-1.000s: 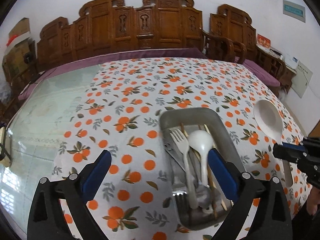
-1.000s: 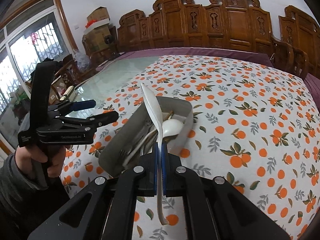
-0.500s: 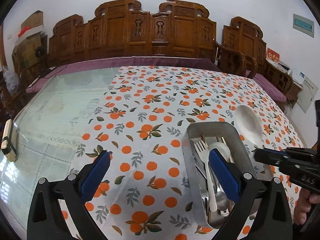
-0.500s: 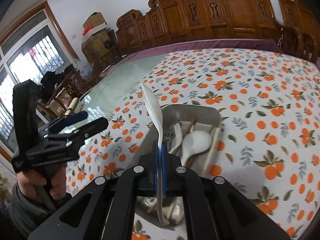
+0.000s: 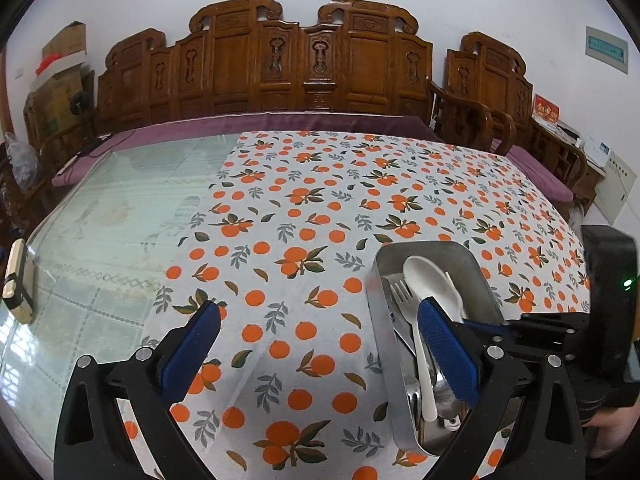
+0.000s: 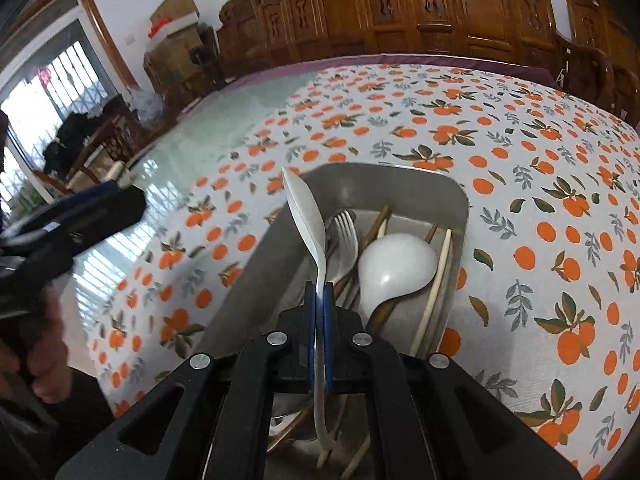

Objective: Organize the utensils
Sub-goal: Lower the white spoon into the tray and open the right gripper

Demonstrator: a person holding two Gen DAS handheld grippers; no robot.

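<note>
Two tongs: right [image 6: 319, 300] pinching white spoon [image 6: 306, 216] over crowded metal tray [image 6: 460, 200], left [image 5: 320, 344] spread wide w/ nothing.

Metal tray [image 5: 476, 272]: near end hidden behind left gripper [image 5: 320, 344]. Utensil handles within overlap, indistinguishable.

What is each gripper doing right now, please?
Left gripper: open, holding nothing.
Right gripper: closed on a white spoon above the metal tray.
</note>
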